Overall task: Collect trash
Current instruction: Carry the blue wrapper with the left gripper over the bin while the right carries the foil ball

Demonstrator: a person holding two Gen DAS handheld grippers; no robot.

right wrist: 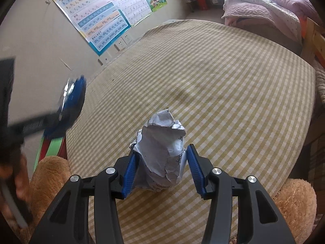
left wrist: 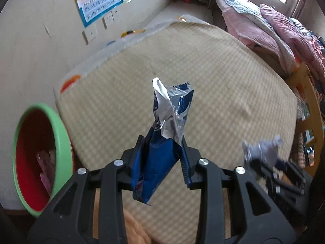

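2 pieces of trash are in hand above a checked bed mat [right wrist: 203,81] that fills most of both views and carries no other loose litter that can be made out. Folded quilts [left wrist: 264,26] are stacked at the far end of the mat, away from the work. Alphabet posters [right wrist: 97,18] hang on the wall to the left.

A bin [left wrist: 59,134] with a green rim and red inside stands low at the left, just beside the mat edge. Its mouth is tipped toward the left wrist camera, and something pinkish already lies in it, though blur hides what. It is judged to be the drop point, which would explain why both loads are carried clear of the mat.

1. The left gripper [left wrist: 162,152] is clamped on a blue snack wrapper [left wrist: 162,142]. The pads pinch its lower body, so the torn silver-lined top stands free above the fingers and a corner hangs below them. The hold looks firm, and the bin sits near on this side.

2. The right gripper [right wrist: 162,162] is closed around a crumpled paper ball [right wrist: 162,148], with its blue pads [right wrist: 130,168] pressing the sides. Paper bulges above and below the pads, so the grip is on the widest part. A light, springy wad could slip if the squeeze eases.

Both views show the other tool only as a blur at the frame edge.
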